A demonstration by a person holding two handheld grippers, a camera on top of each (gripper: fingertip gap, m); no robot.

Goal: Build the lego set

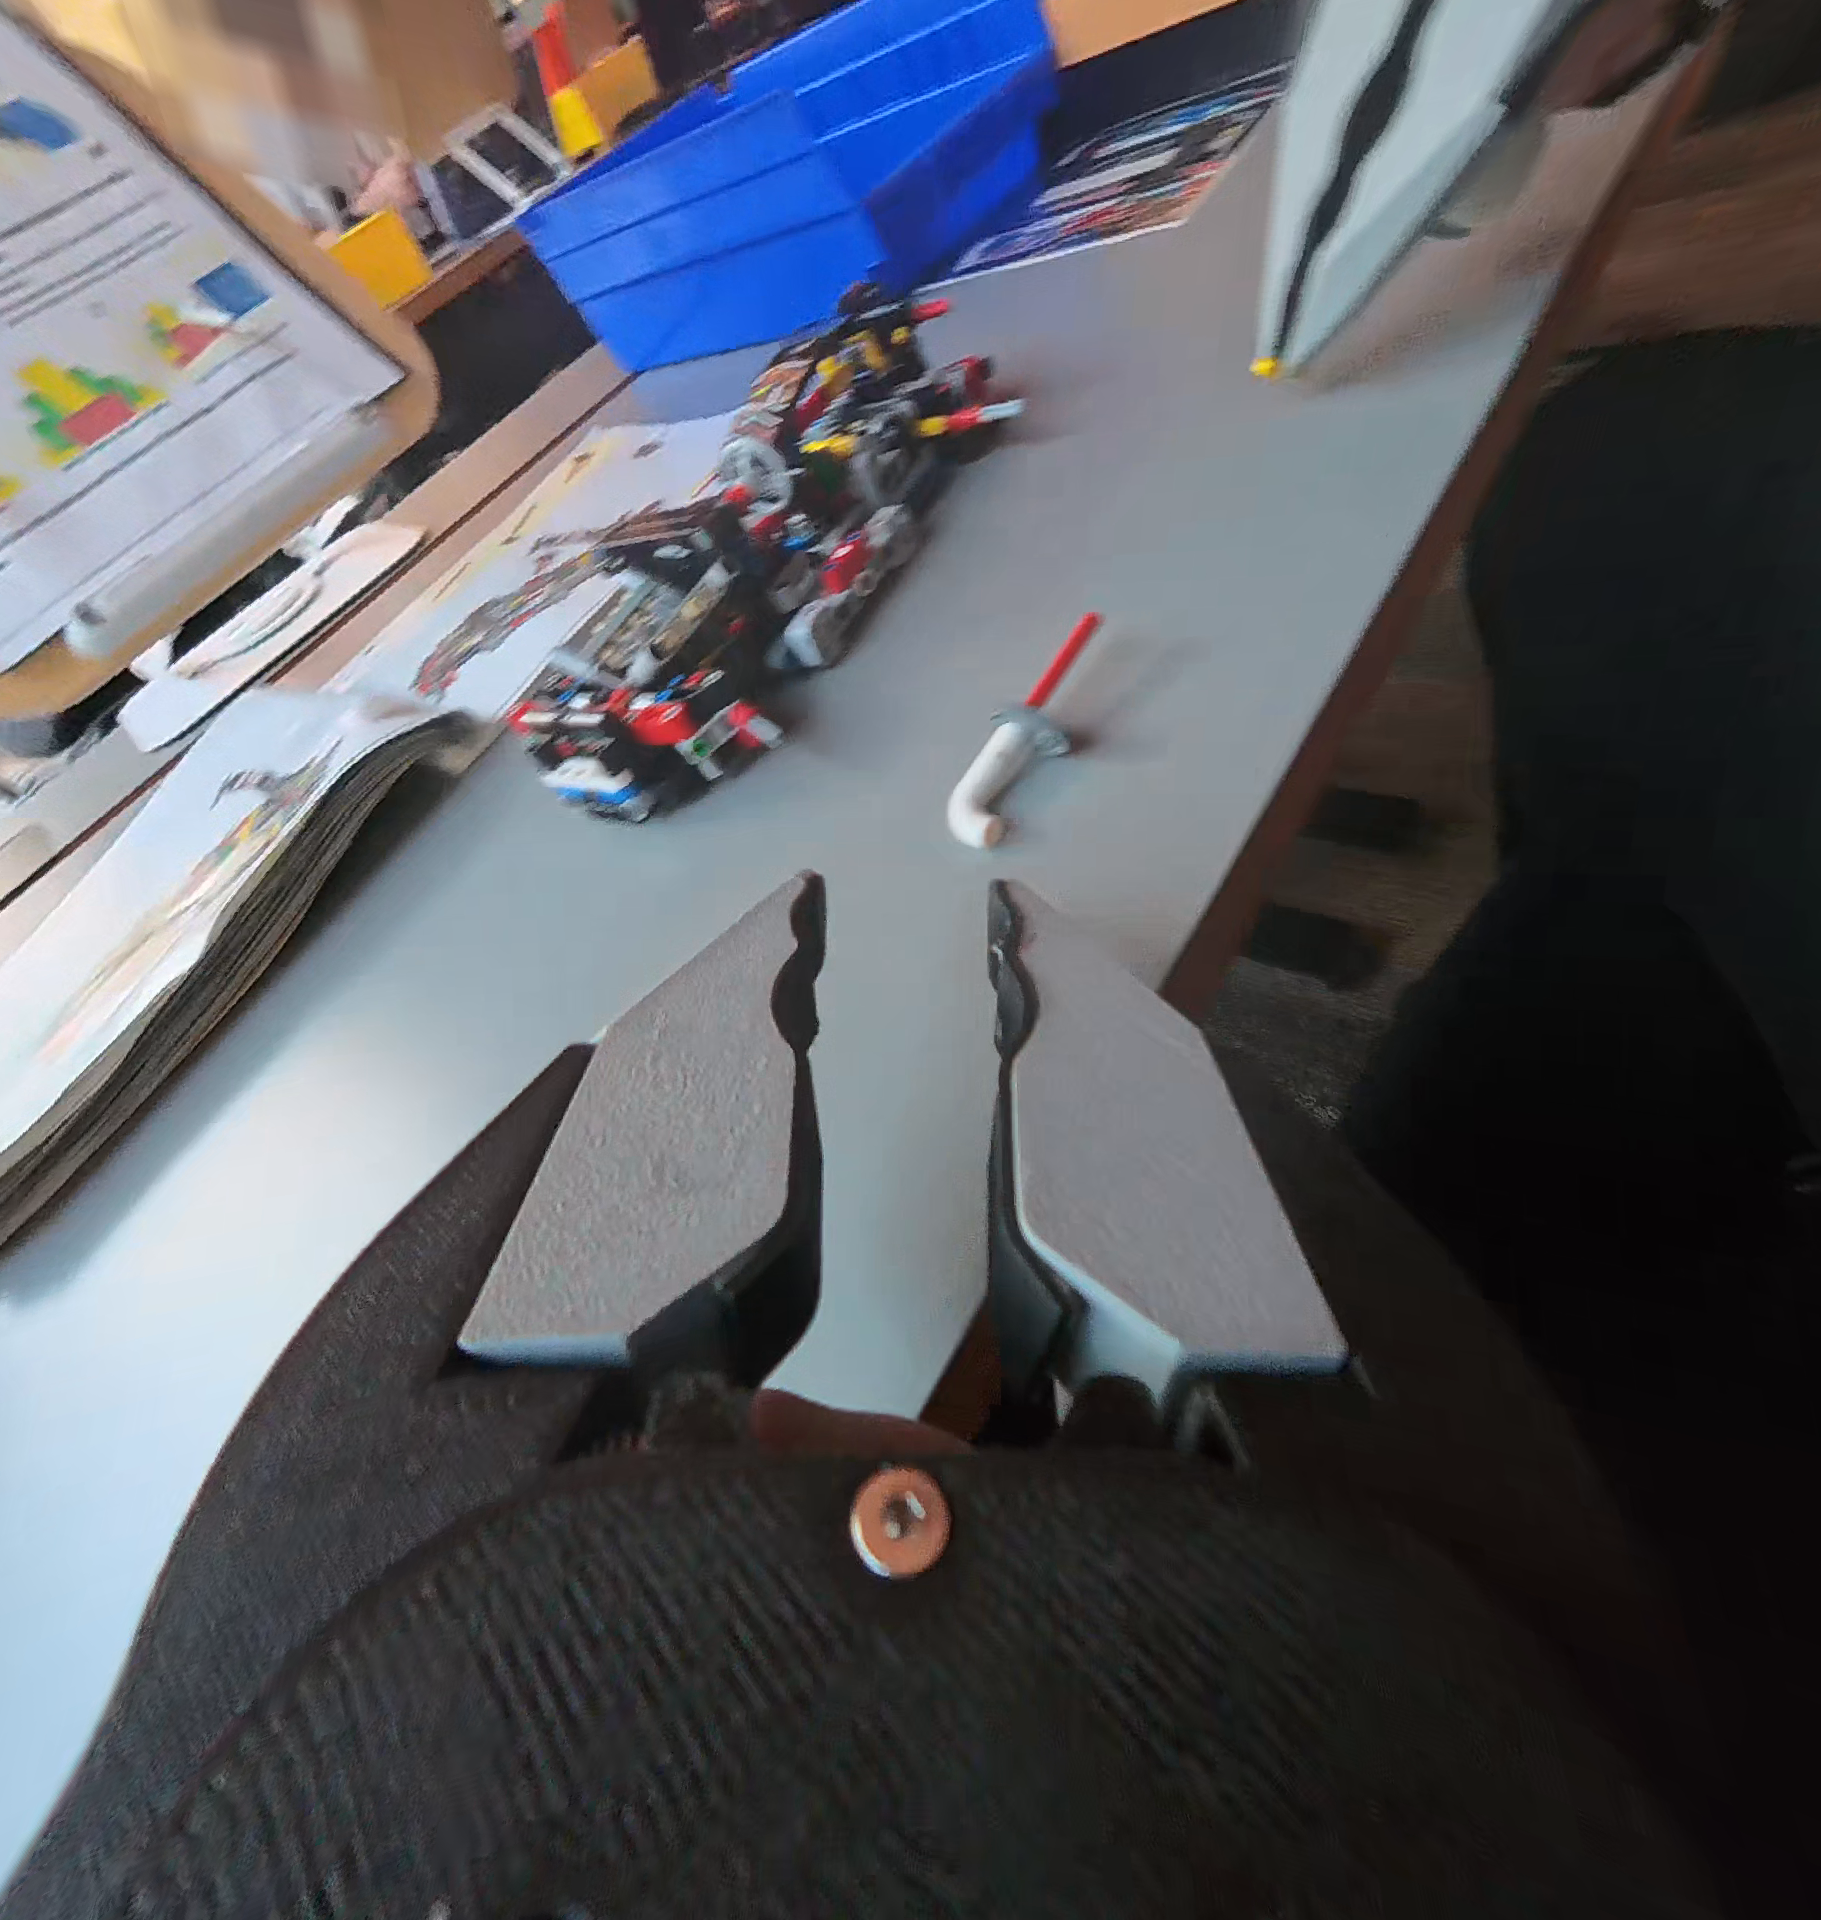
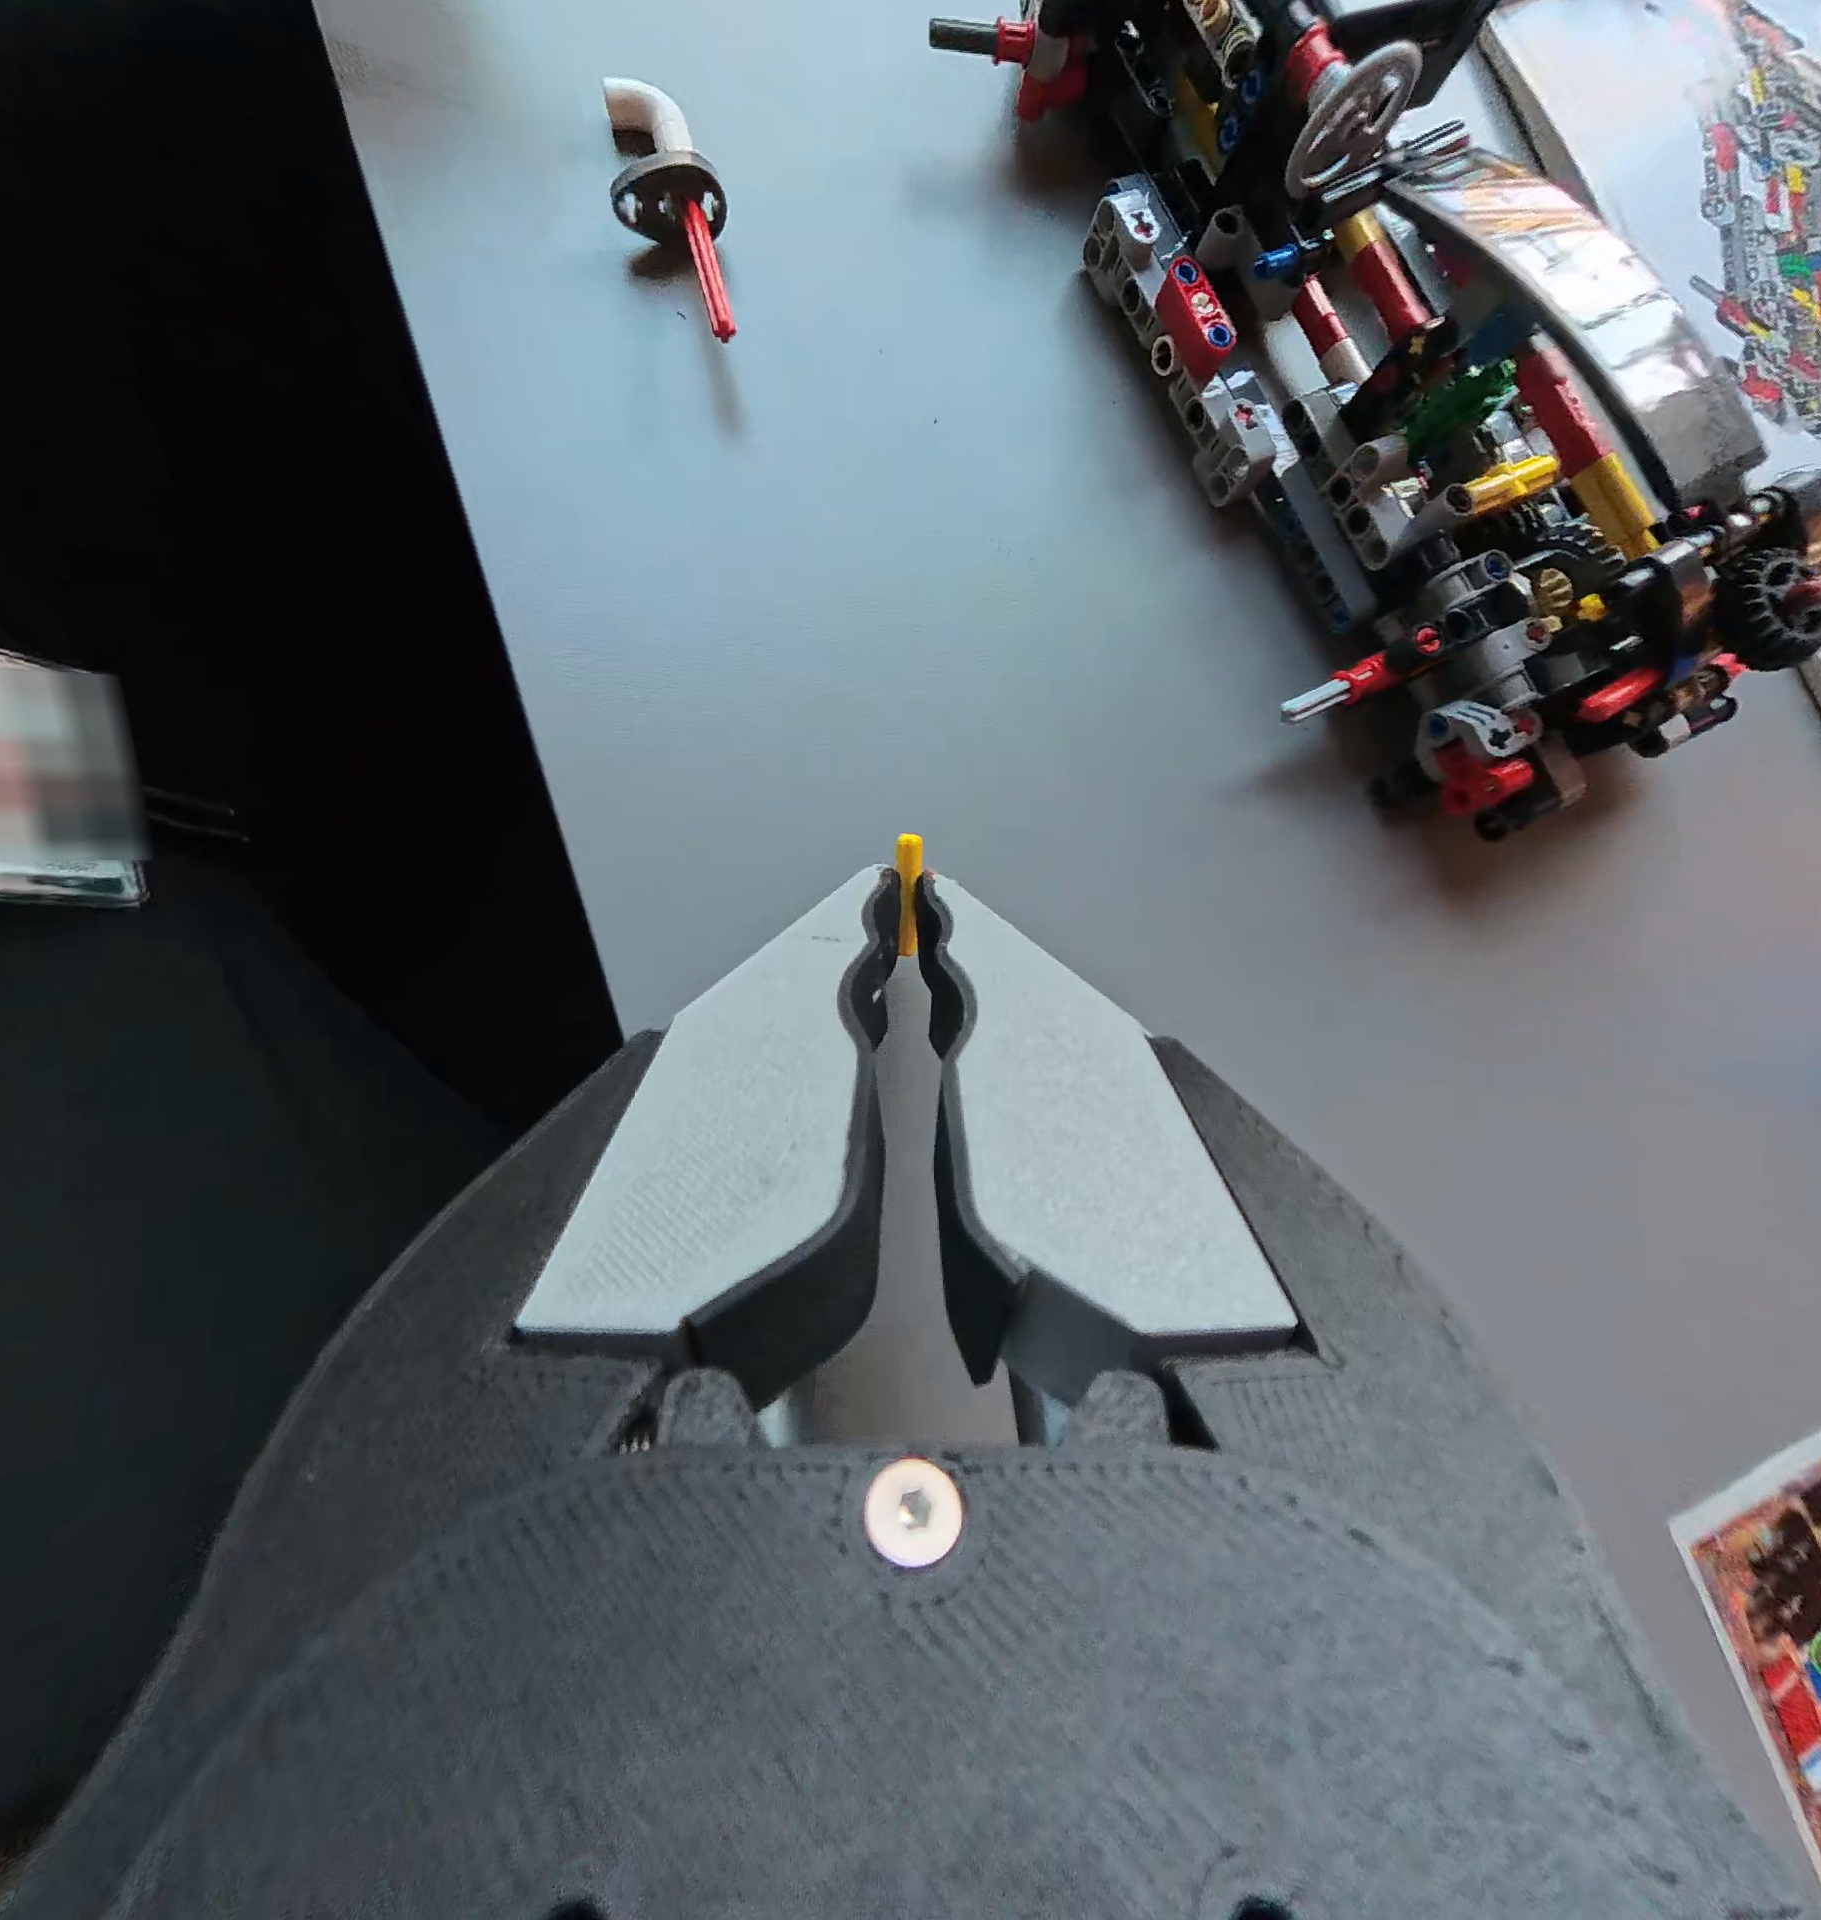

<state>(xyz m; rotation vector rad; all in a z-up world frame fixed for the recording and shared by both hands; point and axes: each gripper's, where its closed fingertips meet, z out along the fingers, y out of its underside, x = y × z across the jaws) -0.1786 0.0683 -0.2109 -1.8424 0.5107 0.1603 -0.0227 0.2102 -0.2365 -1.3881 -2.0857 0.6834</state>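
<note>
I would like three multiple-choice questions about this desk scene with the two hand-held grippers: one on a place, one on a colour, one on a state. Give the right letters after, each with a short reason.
1. Where does the white elbow piece with a red axle lie?
A. inside the blue bin
B. on the grey table
C. on the open booklet

2. What colour is the small pin at the right gripper?
A. yellow
B. green
C. blue

3. How does the left gripper stand?
A. shut on a red axle
B. shut on a wheel
C. open, holding nothing

Answers: B, it rests on the bare grey table; A, the pin between the closed fingertips is yellow; C, only table shows between its fingers.
</note>
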